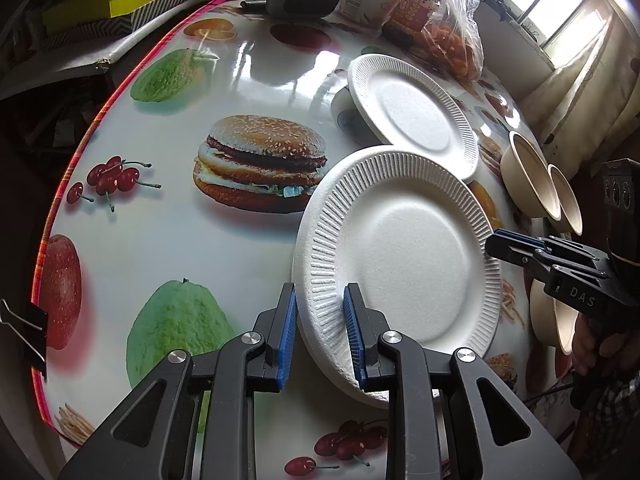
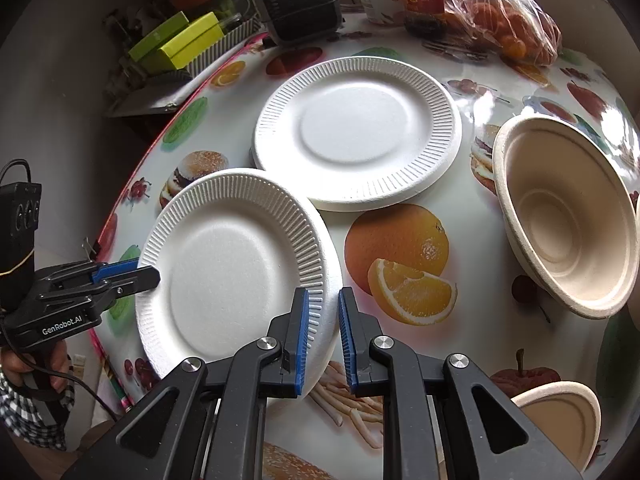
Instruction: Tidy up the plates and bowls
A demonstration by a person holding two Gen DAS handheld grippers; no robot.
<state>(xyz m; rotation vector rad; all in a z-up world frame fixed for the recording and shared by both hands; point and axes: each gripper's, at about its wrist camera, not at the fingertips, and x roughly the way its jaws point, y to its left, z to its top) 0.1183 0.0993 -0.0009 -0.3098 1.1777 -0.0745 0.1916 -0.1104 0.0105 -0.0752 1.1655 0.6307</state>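
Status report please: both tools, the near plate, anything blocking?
Left tool and right tool both shut on near plate rim. Far plate just beyond. Nothing blocking.

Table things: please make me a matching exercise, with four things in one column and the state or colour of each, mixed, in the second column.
Things:
1. near plate
2. far plate
3. bowl
4. bag

States:
a. white, no tool on it
b. clear plastic, orange fruit inside
c. rim gripped by the left tool and the right tool
d. beige, no tool on it

Pairs: 1-c, 2-a, 3-d, 4-b
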